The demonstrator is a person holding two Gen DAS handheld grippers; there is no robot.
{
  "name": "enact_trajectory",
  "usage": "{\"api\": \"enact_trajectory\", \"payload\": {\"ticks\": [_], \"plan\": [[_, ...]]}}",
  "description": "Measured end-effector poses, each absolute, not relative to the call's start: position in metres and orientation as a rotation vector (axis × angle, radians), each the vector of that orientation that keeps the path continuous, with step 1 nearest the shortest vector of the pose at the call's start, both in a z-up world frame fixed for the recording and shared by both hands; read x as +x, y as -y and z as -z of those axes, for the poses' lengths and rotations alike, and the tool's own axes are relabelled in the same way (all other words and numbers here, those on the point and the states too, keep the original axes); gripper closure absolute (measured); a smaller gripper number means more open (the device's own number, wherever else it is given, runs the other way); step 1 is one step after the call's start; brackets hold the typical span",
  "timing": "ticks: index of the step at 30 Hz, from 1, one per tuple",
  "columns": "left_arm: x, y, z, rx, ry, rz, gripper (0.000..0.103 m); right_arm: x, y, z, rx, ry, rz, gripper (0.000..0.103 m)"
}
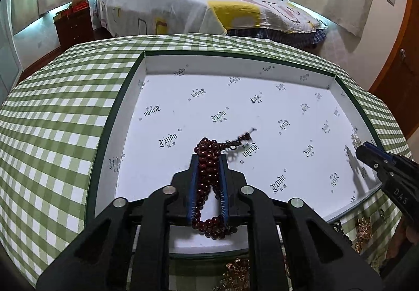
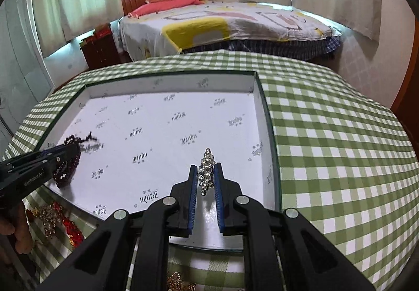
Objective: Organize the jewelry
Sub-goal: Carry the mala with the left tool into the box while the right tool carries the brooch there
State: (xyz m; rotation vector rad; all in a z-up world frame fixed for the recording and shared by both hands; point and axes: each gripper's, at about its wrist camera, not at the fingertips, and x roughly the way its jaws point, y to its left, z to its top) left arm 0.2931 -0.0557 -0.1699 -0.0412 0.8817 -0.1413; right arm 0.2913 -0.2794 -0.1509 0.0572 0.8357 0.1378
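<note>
Over the white box (image 1: 146, 65), the left gripper (image 1: 208, 160) fingers clench dark beads (image 1: 208, 173); the right gripper (image 2: 206, 169) fingers clench a rhinestone piece (image 2: 207, 168).

Tablecloth (image 1: 52, 113): green-and-white check. Box (image 1: 146, 65): dark green rim, white lining with black logos. Beads (image 1: 208, 168) in box: dark red. Pads (image 1: 193, 186): blue.

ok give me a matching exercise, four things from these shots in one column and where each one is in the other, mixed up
Things:
1. dark red bead string
2. rhinestone piece
3. white box
4. gold and red jewelry pile

Places:
A. on the checked cloth, outside the box's near edge
B. between the left gripper's fingers
C. between the right gripper's fingers
D. open on the checked tablecloth

Pairs: 1-B, 2-C, 3-D, 4-A
</note>
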Motion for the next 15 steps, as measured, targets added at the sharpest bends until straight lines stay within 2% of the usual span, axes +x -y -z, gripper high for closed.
{"api": "enact_trajectory", "payload": {"ticks": [3, 5, 7, 8, 12, 15], "plan": [[0.293, 0.057, 0.170, -0.041, -0.877, 0.136, 0.076, 0.293, 0.277, 0.152, 0.049, -0.846, -0.136, 0.089], [0.294, 0.056, 0.172, -0.043, -0.879, 0.136, 0.070, 0.293, 0.277, 0.153, 0.046, -0.849, -0.138, 0.082], [0.293, 0.056, 0.173, -0.045, -0.879, 0.139, 0.063, 0.292, 0.278, 0.152, 0.044, -0.848, -0.135, 0.068], [0.292, 0.056, 0.173, -0.044, -0.880, 0.137, 0.056, 0.292, 0.278, 0.152, 0.042, -0.845, -0.134, 0.066], [0.289, 0.056, 0.171, -0.048, -0.875, 0.138, 0.053, 0.287, 0.277, 0.147, 0.037, -0.831, -0.137, 0.063], [0.279, 0.055, 0.160, -0.040, -0.838, 0.135, 0.044, 0.278, 0.277, 0.136, 0.036, -0.799, -0.137, 0.056]]}}
